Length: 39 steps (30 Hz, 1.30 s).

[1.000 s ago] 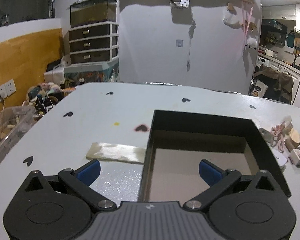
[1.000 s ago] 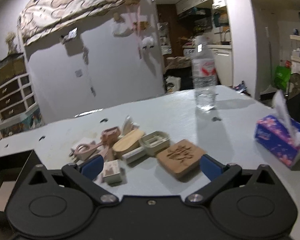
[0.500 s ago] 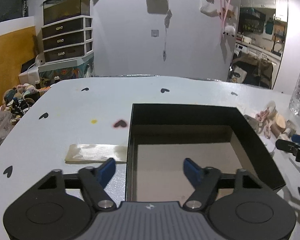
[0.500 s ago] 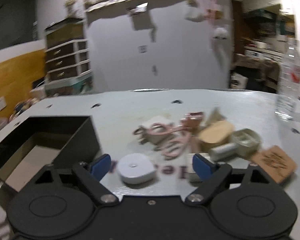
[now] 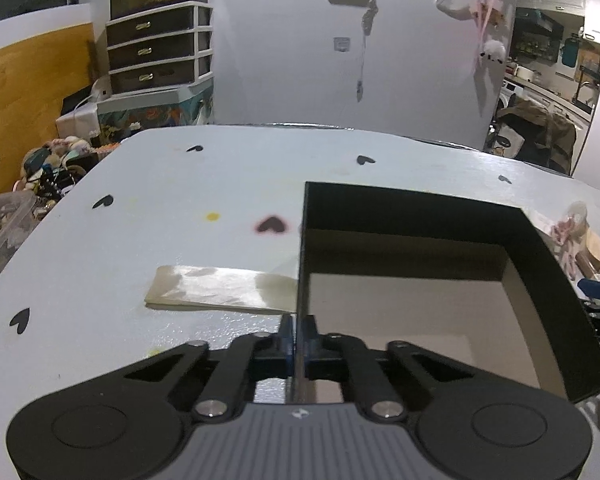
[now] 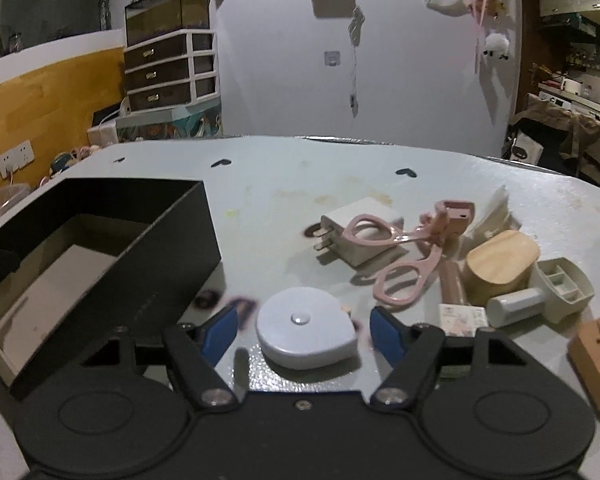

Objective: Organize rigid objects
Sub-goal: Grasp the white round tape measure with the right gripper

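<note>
The left gripper pinches a box wall. The right gripper has just been closing, its pads apart.

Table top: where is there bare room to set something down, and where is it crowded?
Bare: the far table behind the black box, and the patch left of the box beyond the flat packet. The box floor is bare too. Crowded: right of the box, around the charger, pink scissors, wooden lid and white round case.

Pale table: black box, small clutter.
</note>
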Motion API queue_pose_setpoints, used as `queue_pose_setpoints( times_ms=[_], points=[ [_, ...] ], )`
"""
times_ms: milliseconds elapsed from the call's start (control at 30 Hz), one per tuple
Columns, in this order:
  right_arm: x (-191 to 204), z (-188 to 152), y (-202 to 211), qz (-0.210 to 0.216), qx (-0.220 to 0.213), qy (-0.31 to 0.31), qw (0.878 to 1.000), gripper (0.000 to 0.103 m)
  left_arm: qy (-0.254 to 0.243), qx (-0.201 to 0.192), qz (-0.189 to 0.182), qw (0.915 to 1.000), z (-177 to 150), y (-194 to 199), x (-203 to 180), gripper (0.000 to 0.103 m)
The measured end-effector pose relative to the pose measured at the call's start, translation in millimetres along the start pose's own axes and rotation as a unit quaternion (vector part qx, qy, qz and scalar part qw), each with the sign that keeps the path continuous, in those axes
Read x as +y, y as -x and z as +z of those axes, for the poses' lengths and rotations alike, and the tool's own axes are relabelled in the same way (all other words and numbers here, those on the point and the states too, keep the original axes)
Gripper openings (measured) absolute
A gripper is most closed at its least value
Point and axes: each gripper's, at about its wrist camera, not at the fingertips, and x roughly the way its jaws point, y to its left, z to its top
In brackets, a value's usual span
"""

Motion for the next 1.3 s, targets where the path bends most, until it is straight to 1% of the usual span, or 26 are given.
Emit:
queue_pose_setpoints(
  times_ms=[67, 100, 167, 233, 267, 367, 467, 600, 733, 867, 967, 1033, 1133, 1200, 1233, 1300],
  points=[
    [1, 0, -5, 0.0, 0.006, 0.003, 1.0, 0.072, -0.01, -0.002, -0.001, 0.9999, -3, -2, -1, 0.002],
    [1, 0, -7, 0.0, 0.009, 0.003, 1.0, 0.069, -0.02, -0.007, 0.003, 0.9998, -4, -2, -3, 0.001],
    [2, 0, -8, -0.003, 0.009, 0.009, 1.0, 0.067, -0.04, -0.018, 0.004, 0.999, -9, 0, -7, 0.002],
    [3, -1, -7, -0.005, 0.009, 0.015, 1.0, 0.062, -0.052, -0.024, 0.004, 0.9984, -12, 3, -9, 0.003],
    [3, -1, -7, -0.006, 0.008, 0.015, 1.0, 0.057, -0.058, -0.027, 0.004, 0.998, -14, 4, -11, 0.003],
    [5, -3, -4, -0.011, 0.007, 0.018, 1.0, 0.057, -0.064, -0.034, -0.001, 0.9974, -17, 6, -13, 0.003],
    [6, -5, 1, -0.014, 0.01, 0.016, 1.0, 0.056, -0.069, -0.041, -0.021, 0.9966, -22, 9, -16, 0.003],
    [1, -14, 18, -0.019, 0.014, -0.008, 1.0, 0.056, -0.086, -0.046, -0.045, 0.9942, -32, 15, -25, 0.003],
    [-10, -22, 42, -0.039, 0.011, -0.034, 0.999, 0.056, -0.084, -0.046, -0.059, 0.9937, -40, 21, -32, 0.003],
    [-20, -22, 74, -0.065, -0.005, -0.056, 0.996, 0.056, -0.074, -0.049, -0.056, 0.9945, -48, 26, -38, 0.003],
    [-19, -12, 98, -0.064, -0.031, -0.063, 0.995, 0.056, -0.07, -0.051, -0.048, 0.9951, -51, 28, -41, 0.002],
    [-12, -2, 111, -0.047, -0.049, -0.059, 0.996, 0.056, -0.065, -0.05, -0.046, 0.9956, -51, 29, -41, 0.002],
    [7, 16, 116, 0.0, -0.063, -0.05, 0.997, 0.056, -0.063, -0.057, -0.04, 0.9956, -51, 29, -42, 0.002],
    [20, 27, 108, 0.051, -0.053, -0.06, 0.995, 0.056, -0.061, -0.061, -0.036, 0.9956, -50, 30, -42, 0.002],
    [26, 32, 101, 0.077, -0.042, -0.066, 0.994, 0.056, -0.056, -0.063, -0.035, 0.9958, -50, 29, -42, 0.002],
    [43, 42, 81, 0.113, -0.012, -0.071, 0.991, 0.056, -0.045, -0.064, -0.037, 0.9963, -51, 29, -41, 0.002]
  ],
)
